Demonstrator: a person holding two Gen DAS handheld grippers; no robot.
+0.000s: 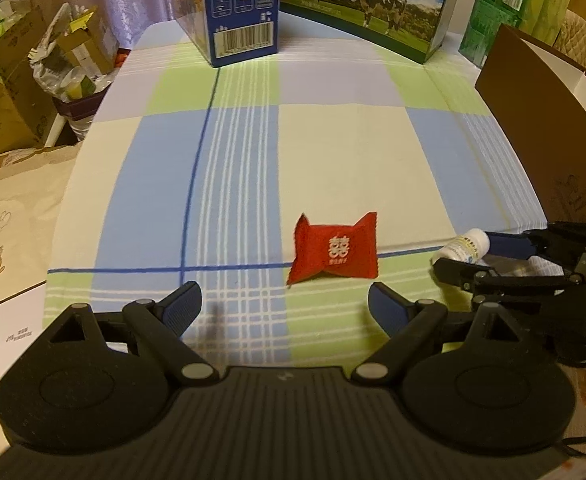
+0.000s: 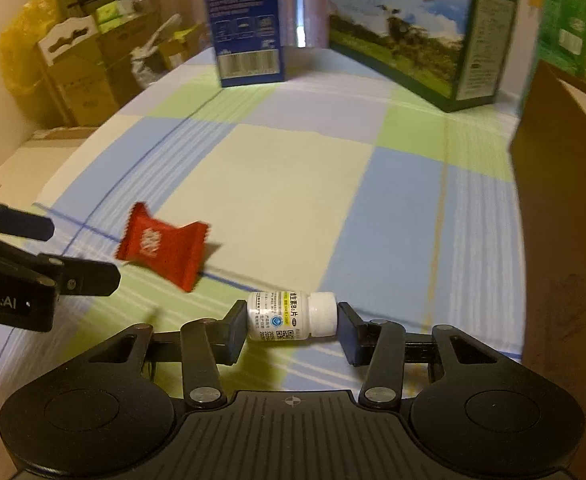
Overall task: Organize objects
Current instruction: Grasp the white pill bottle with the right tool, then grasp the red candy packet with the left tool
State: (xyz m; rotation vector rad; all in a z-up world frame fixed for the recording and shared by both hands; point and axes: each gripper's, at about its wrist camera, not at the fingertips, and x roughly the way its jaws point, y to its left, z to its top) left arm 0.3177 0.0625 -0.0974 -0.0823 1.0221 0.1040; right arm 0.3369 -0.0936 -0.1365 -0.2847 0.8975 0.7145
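The right gripper (image 2: 292,322) pinches a white pill bottle (image 2: 289,315) end to end, apparently lifted clear for carrying. The left gripper (image 1: 284,304) is spread, the red candy packet (image 1: 334,249) just ahead of its fingertips, lined up for grasping.

Table (image 1: 333,152): covered in matt woven cloth, checked. Sachet (image 1: 334,249): red wrapper, slight sheen, crimped serrated ends. Bottle (image 2: 289,315): smooth white plastic, glossy printed paper label, ribbed cap. Left tongs (image 1: 285,304) and right tongs (image 2: 291,326): matt black plastic, metal pivot pins. Milk carton (image 1: 367,0): glossy printed cardboard. Brown box (image 1: 549,128): matt cardboard.
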